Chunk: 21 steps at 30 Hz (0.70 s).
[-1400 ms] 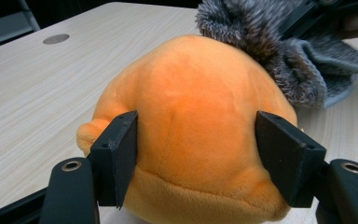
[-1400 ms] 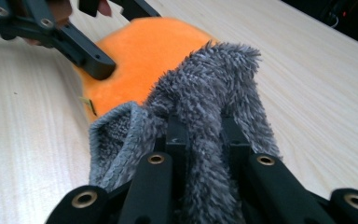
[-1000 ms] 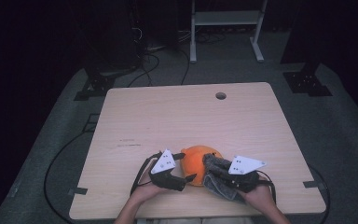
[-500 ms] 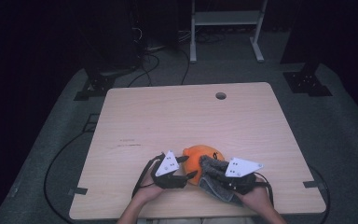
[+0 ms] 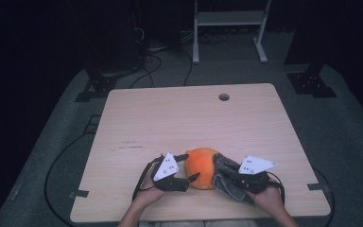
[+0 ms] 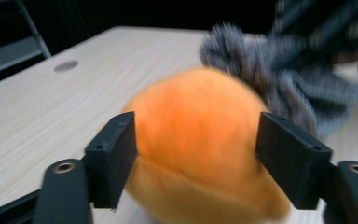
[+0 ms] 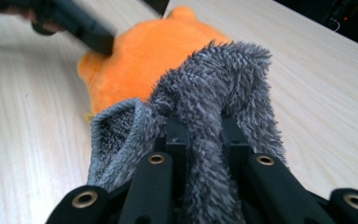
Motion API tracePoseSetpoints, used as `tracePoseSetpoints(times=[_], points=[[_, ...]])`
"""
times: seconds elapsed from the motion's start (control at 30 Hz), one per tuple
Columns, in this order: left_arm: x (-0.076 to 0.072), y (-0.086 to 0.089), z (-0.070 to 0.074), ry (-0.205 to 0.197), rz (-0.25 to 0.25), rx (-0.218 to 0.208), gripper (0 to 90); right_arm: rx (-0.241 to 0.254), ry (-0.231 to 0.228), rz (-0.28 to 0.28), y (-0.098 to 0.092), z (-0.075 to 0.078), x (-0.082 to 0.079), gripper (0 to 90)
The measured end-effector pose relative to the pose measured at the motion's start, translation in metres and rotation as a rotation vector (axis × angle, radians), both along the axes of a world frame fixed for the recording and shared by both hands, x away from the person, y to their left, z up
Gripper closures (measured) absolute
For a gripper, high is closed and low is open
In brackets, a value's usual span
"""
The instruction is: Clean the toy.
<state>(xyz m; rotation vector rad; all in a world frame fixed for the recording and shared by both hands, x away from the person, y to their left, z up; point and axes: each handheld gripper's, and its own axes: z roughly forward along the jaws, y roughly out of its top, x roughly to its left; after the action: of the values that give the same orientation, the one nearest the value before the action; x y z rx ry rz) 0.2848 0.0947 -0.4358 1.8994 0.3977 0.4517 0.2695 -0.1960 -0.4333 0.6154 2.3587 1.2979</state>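
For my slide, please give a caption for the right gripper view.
Right gripper clamps a grey fuzzy cloth against an orange plush toy on the wooden table.

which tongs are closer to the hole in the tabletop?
Left, slightly. Left tongs sit on the near-left side of the orange plush, right tongs, shut on the grey cloth, lower right; the hole lies far beyond both.

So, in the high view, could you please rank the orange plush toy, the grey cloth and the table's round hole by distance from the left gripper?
1. Orange plush toy, between the left gripper's jaws.
2. Grey cloth, beyond the toy, in the right gripper.
3. Round hole, near the far edge.
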Motion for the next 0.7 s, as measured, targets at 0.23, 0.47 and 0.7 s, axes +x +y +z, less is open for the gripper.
tracePoseSetpoints(times=[0.23,0.47,0.7], points=[[-0.004,-0.011,-0.007,-0.031,0.004,0.083,40.5,-0.017,-0.029,0.019,0.002,0.004,-0.011,77.1],[-0.005,-0.01,-0.007,-0.024,-0.027,0.079,40.5,0.015,-0.018,0.062,0.023,0.014,0.004,77.2],[-0.003,-0.015,-0.004,-0.055,-0.005,0.087,33.2,0.02,-0.014,0.073,0.024,0.011,-0.002,77.3]])
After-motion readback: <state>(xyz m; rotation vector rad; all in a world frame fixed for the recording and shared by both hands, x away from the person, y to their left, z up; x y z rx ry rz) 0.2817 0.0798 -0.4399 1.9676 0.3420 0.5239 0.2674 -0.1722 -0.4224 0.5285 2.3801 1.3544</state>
